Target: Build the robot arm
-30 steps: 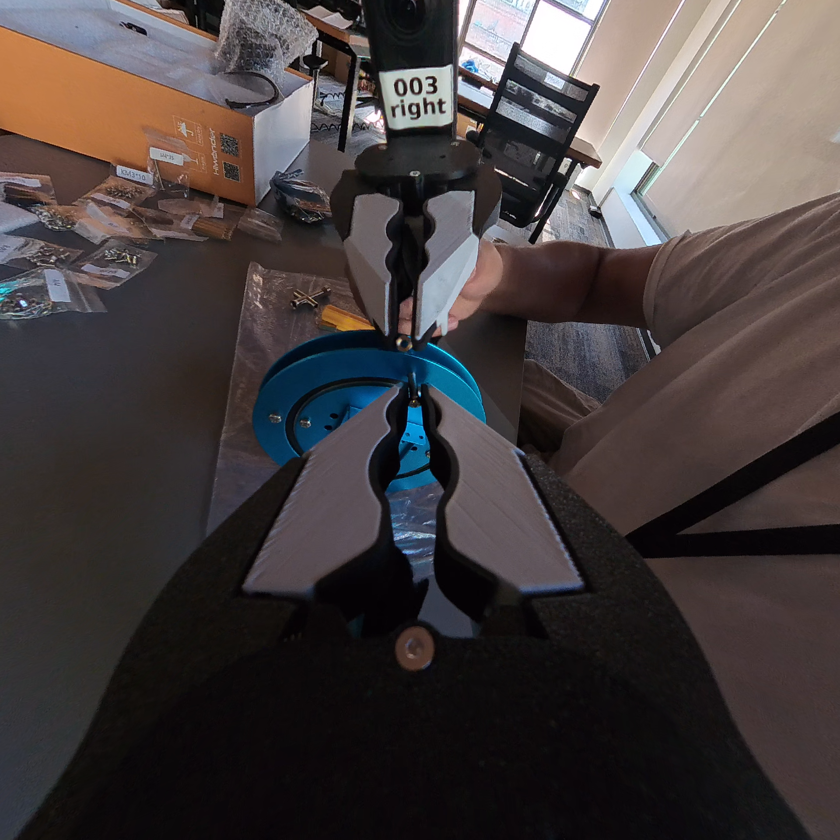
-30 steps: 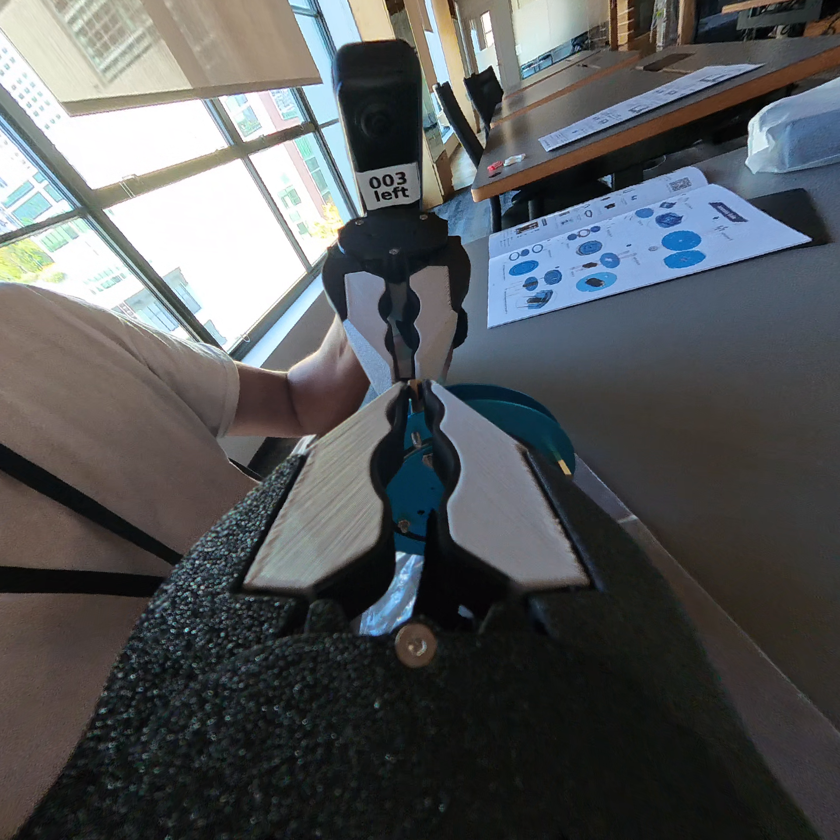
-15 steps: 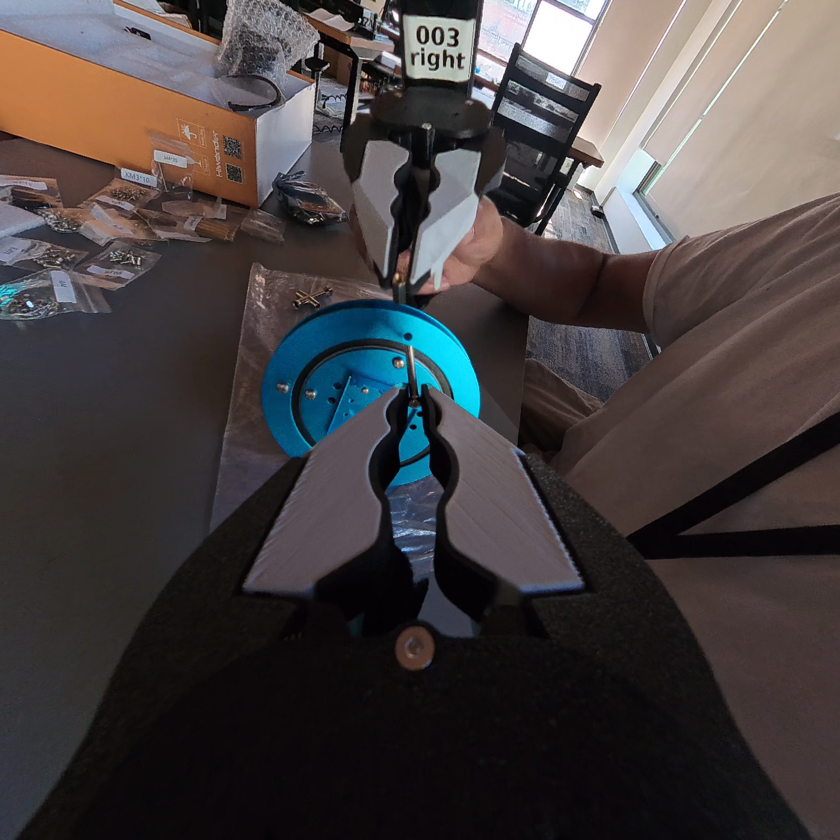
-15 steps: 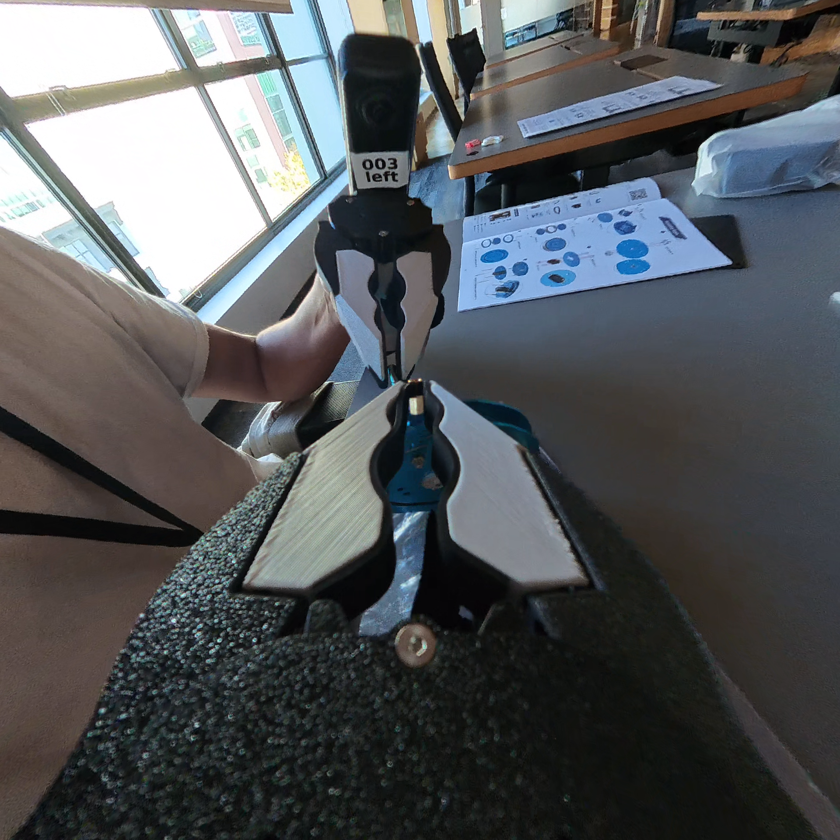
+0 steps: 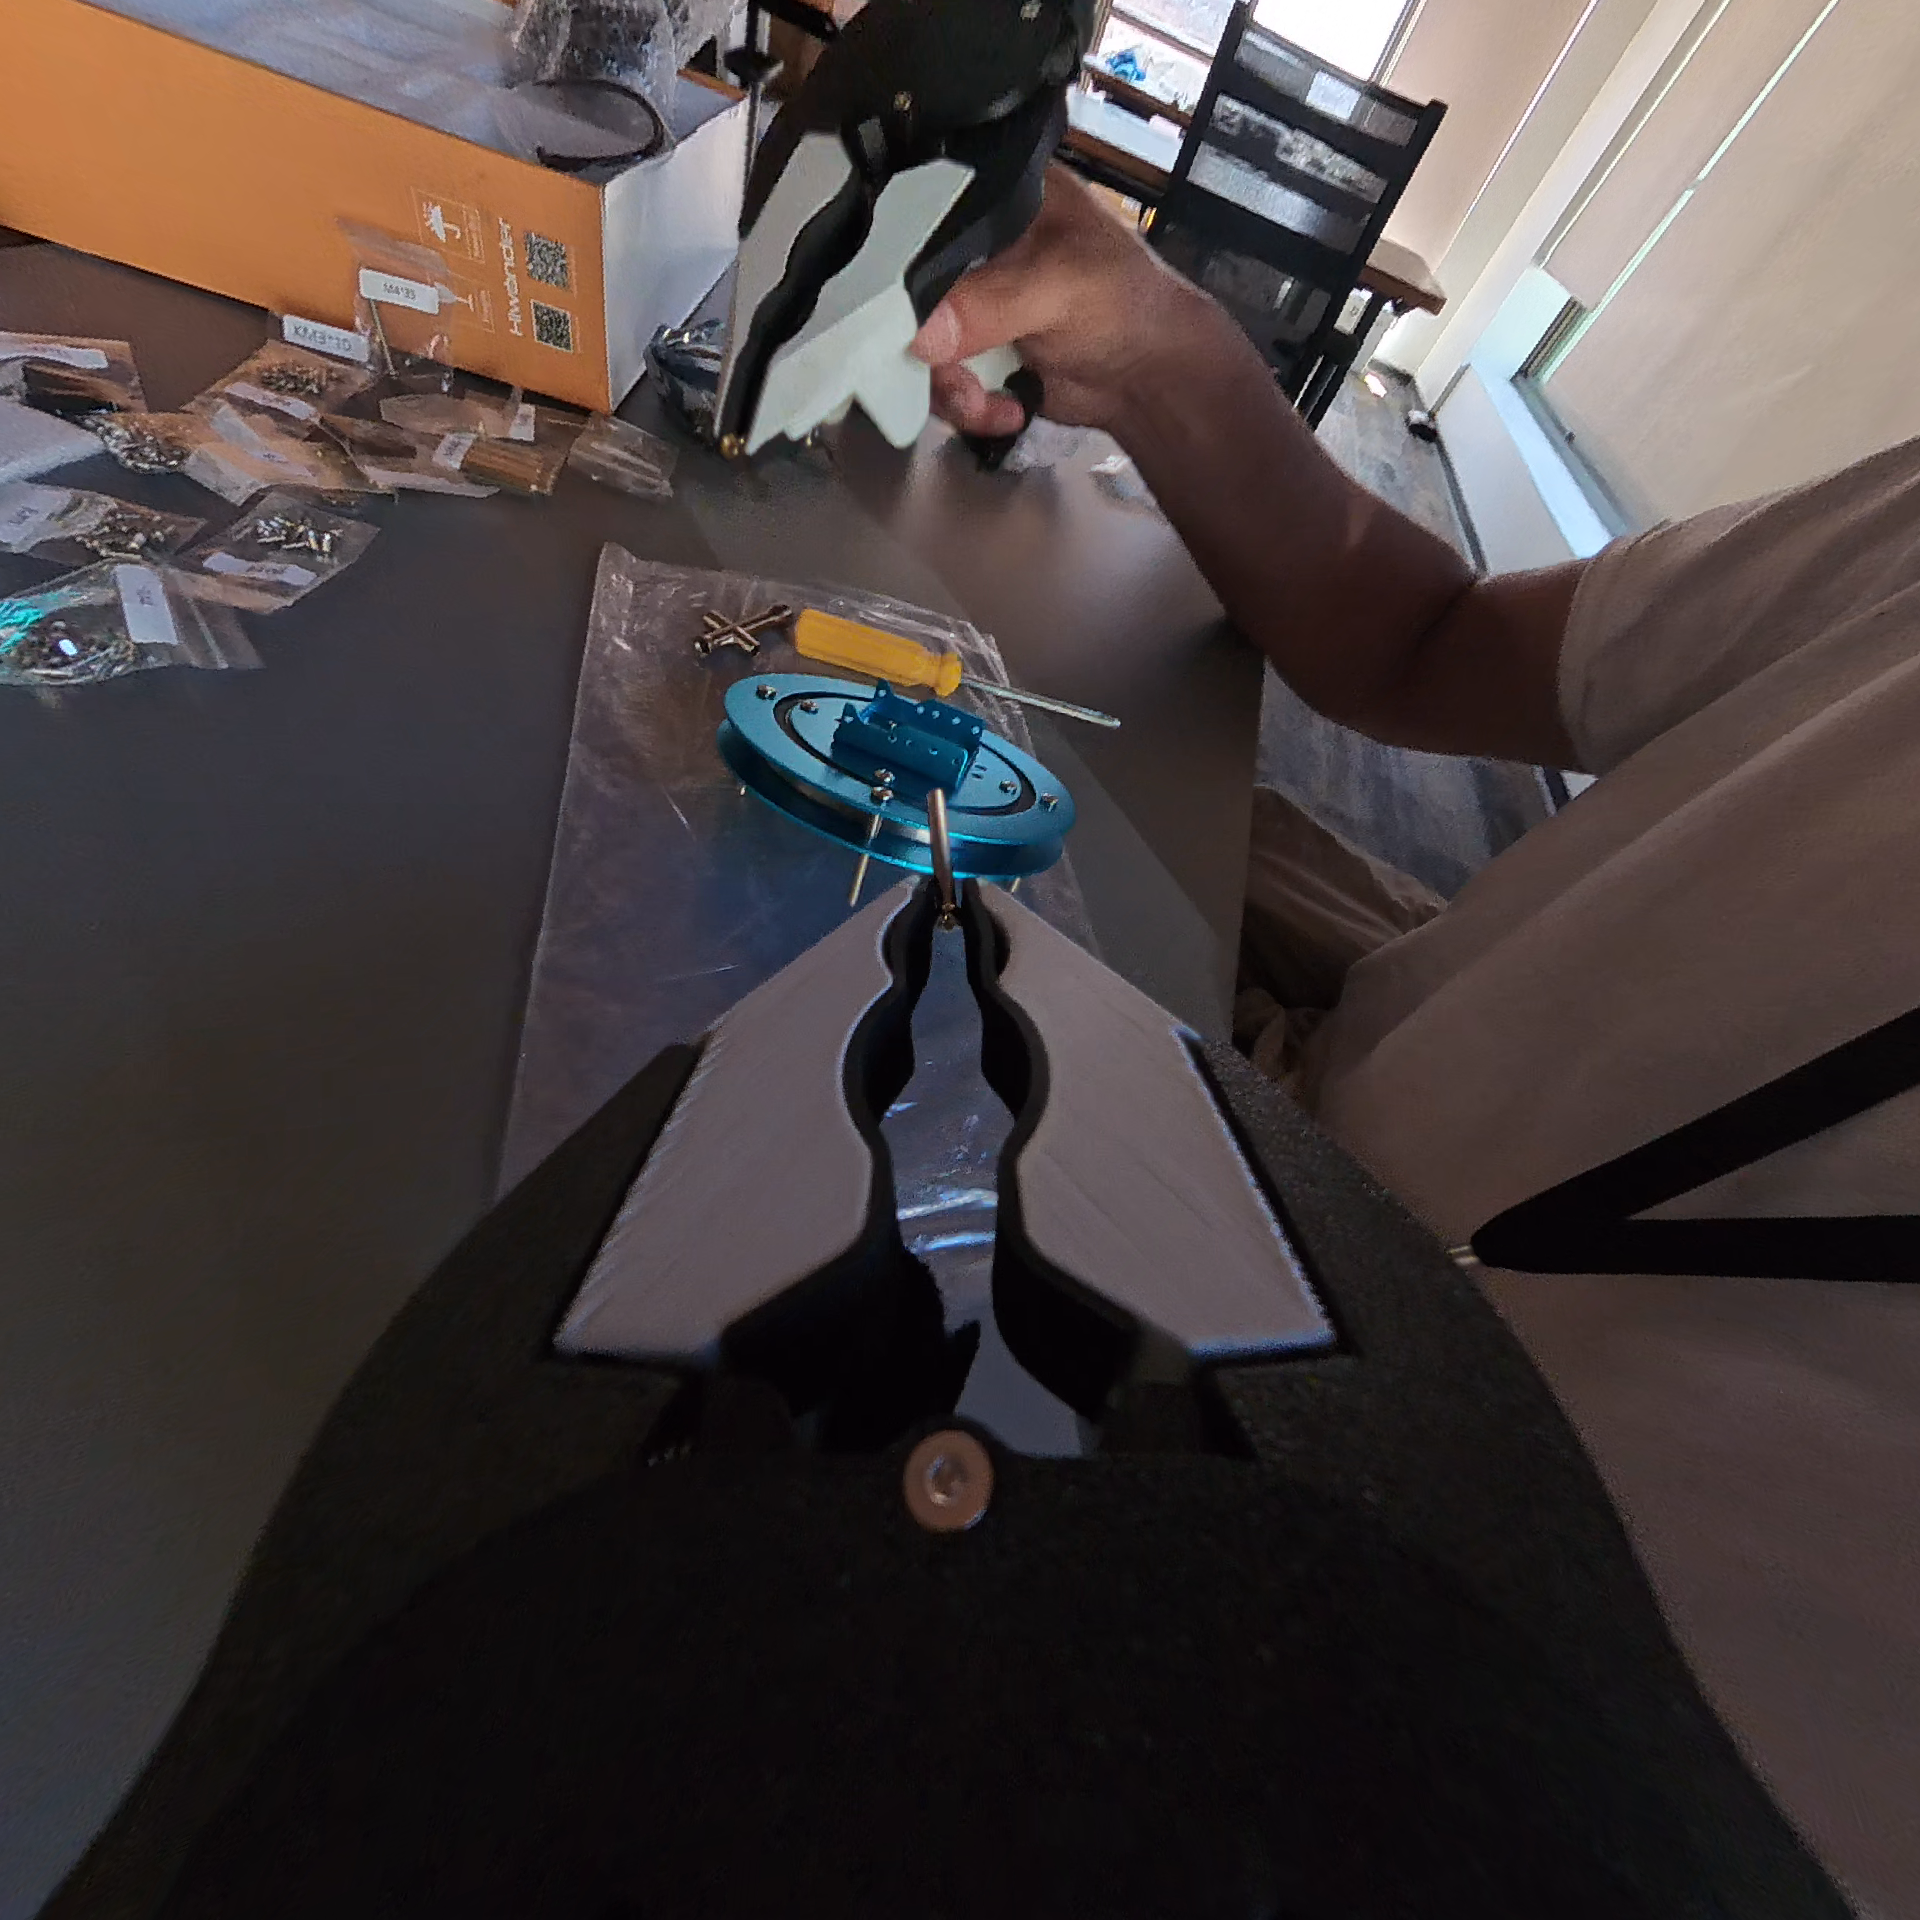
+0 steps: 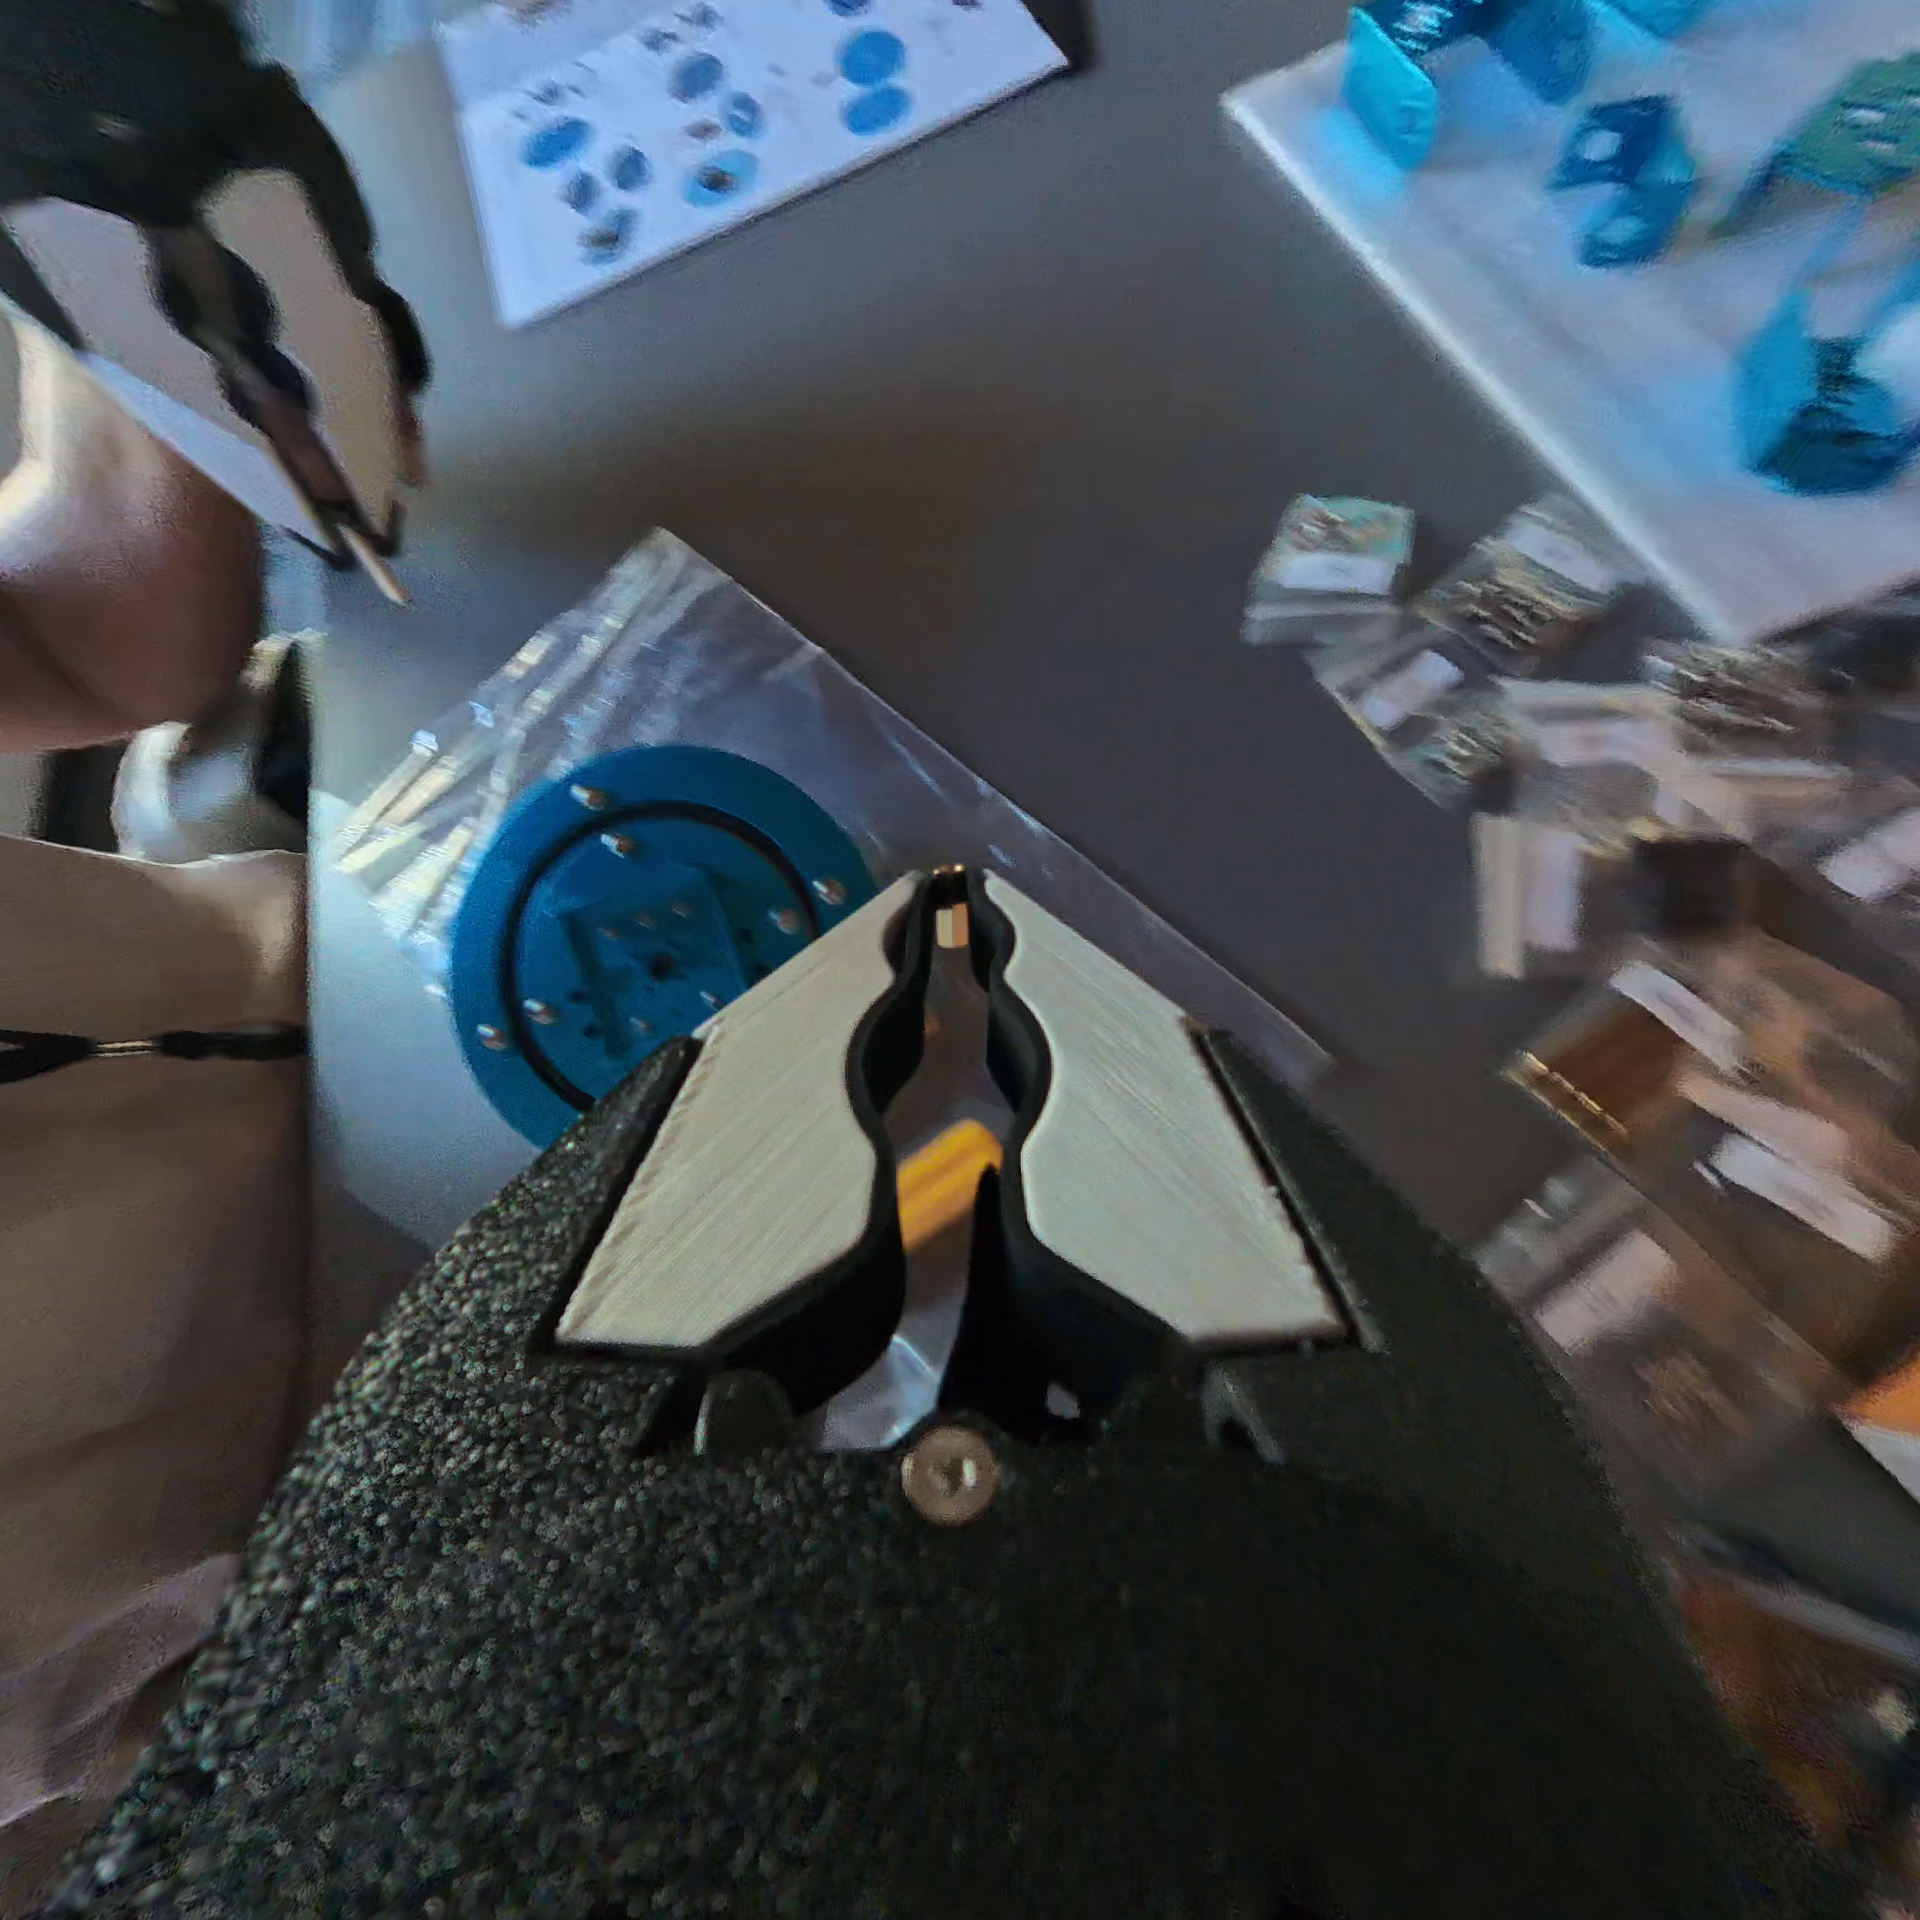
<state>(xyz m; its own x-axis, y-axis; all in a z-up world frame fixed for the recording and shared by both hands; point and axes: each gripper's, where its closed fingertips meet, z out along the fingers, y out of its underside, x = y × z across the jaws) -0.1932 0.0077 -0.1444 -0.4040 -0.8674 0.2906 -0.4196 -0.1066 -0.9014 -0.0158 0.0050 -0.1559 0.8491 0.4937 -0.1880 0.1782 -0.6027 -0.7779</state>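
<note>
A blue metal disc (image 5: pixel 800 774) with a small blue bracket (image 5: pixel 904 732) on top lies on a clear plastic bag (image 5: pixel 665 883). My left gripper (image 5: pixel 943 896) is shut on a thin metal pin (image 5: pixel 938 847), held just in front of the disc's near rim. My right gripper (image 5: pixel 740 442) hangs above the table beyond the disc, gripped by a hand (image 5: pixel 1049 312). In the right wrist view the right gripper (image 6: pixel 951 896) is shut on a small brass-and-silver fastener (image 6: pixel 951 920), above the disc (image 6: pixel 499 935). The left gripper (image 6: pixel 358 556) shows there at the upper left.
A yellow-handled screwdriver (image 5: pixel 873 649) and a cross wrench (image 5: pixel 730 629) lie on the bag behind the disc. Several small bags of screws (image 5: pixel 270 530) and an orange box (image 5: pixel 260 177) are at the left. An instruction sheet (image 6: pixel 727 125) and a white tray (image 6: pixel 1507 312) of blue parts lie farther off. There is about 20 centimetres between the tips of the two grippers.
The grippers were tip to tip over the disc. The right gripper has lifted and swung away beyond it with its fastener. The left gripper has drawn back, still holding the pin.
</note>
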